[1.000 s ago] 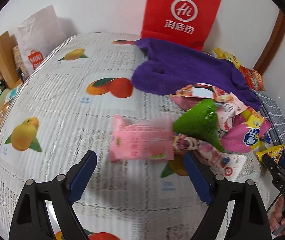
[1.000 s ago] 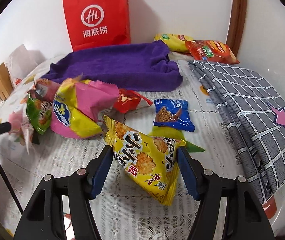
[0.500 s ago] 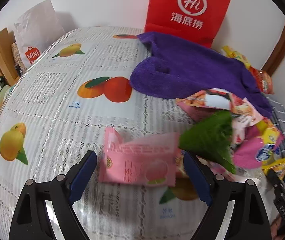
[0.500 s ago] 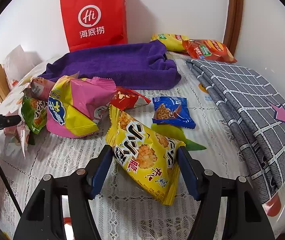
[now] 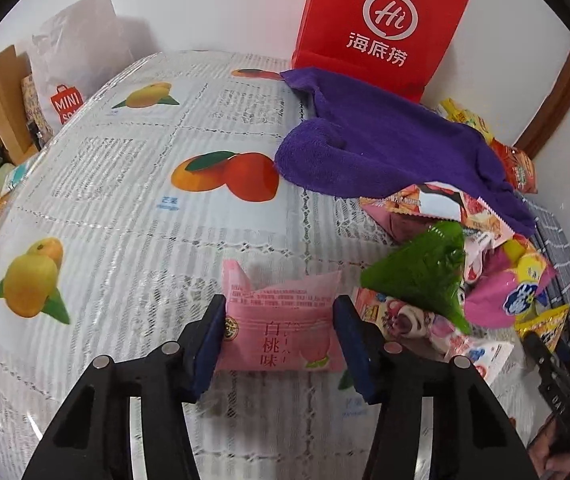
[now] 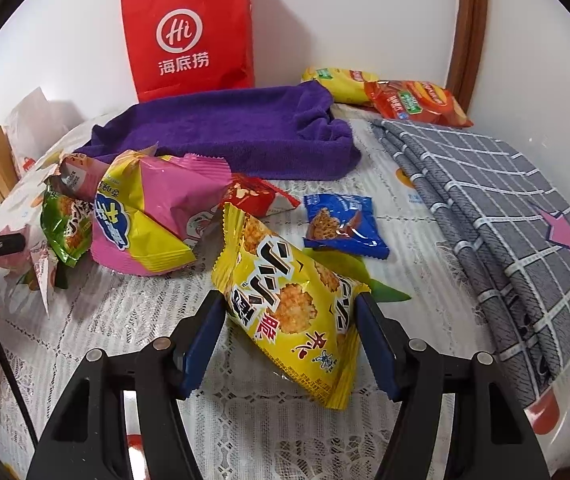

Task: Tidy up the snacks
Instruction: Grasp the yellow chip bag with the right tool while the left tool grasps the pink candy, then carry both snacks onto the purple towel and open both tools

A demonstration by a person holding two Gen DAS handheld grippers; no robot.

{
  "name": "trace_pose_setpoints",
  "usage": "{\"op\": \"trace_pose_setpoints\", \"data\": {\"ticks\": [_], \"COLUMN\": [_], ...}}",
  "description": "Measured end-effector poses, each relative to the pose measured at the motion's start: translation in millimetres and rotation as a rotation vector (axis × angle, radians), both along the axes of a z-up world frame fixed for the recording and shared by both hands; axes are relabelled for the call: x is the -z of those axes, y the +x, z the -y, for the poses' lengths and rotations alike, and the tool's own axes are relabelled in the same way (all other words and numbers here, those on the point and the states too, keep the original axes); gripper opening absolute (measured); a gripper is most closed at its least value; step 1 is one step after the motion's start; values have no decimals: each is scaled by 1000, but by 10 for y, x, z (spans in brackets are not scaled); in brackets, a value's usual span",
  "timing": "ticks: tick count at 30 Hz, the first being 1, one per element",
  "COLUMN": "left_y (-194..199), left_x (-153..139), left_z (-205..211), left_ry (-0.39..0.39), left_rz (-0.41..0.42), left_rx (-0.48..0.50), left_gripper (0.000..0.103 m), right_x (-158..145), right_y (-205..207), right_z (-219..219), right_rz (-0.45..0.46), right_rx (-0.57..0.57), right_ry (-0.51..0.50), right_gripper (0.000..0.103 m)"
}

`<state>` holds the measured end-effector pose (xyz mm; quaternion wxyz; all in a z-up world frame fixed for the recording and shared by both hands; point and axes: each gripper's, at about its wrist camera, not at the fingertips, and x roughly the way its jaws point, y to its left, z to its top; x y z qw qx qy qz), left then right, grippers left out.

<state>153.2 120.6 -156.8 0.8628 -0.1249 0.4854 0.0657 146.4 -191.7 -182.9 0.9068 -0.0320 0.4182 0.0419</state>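
Note:
A pink peach-print snack packet (image 5: 281, 320) lies on the fruit-print lace tablecloth (image 5: 125, 200). My left gripper (image 5: 280, 307) straddles it, its jaws closing, with both blue pads touching the packet's short ends. My right gripper (image 6: 289, 304) is shut on a yellow rice-cracker bag (image 6: 269, 256), which tilts up between the pads. A heap of snacks sits between the two grippers: a green packet (image 5: 425, 272), a pink-and-yellow bag (image 6: 145, 216), a red packet (image 6: 257, 196) and a blue biscuit packet (image 6: 341, 224).
A purple towel (image 6: 225, 132) lies behind the heap, with a red paper bag (image 6: 189, 32) standing against the wall. A grey checked cloth (image 6: 505, 208) covers the right side. Two crisp bags (image 6: 413, 100) lie at the back right. A white shopping bag (image 5: 69, 72) stands at the far left.
My left gripper's jaws have narrowed from wide open until the pads meet the pink packet. The right gripper and its yellow bag have stayed put.

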Motion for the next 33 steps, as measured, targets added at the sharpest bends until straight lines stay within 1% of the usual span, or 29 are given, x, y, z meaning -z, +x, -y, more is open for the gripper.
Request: {"op": "trace_pose_setpoints", "data": {"ticks": [4,8,13,16,21,24,30,33], "left_y": [-98,-174,-183,-144,-19,72,348,485], "left_x": [-72,-229,-478,-651,-978,-1123,-1351,-1414], "left_z": [-26,-30,-1,40,128,174,263,301], "left_ry": [-10,-9,-4,4,23,31,44,49], "left_rz": [11,43,87,116,172,196,224,234], "left_rx": [14,21,35,46,63,74,93,100], "left_gripper": [46,45,45,45,45,45,45,45], "right_x": [-58,-192,-527,-792,-1191,-1351,-1517,-1561], "right_y": [-61,-121,-182,-167,0,134,438,578], "right_z": [21,31,9,14,-34,-59,-105,-135], "right_rz": [12,20,79,122,178,190,196,204], "right_rx": [14,20,20,28,44,47,43,35], "right_ry": [0,23,20,35,44,49,58,60], "right_gripper": [65,65,65,65,65,65,65,65]}}
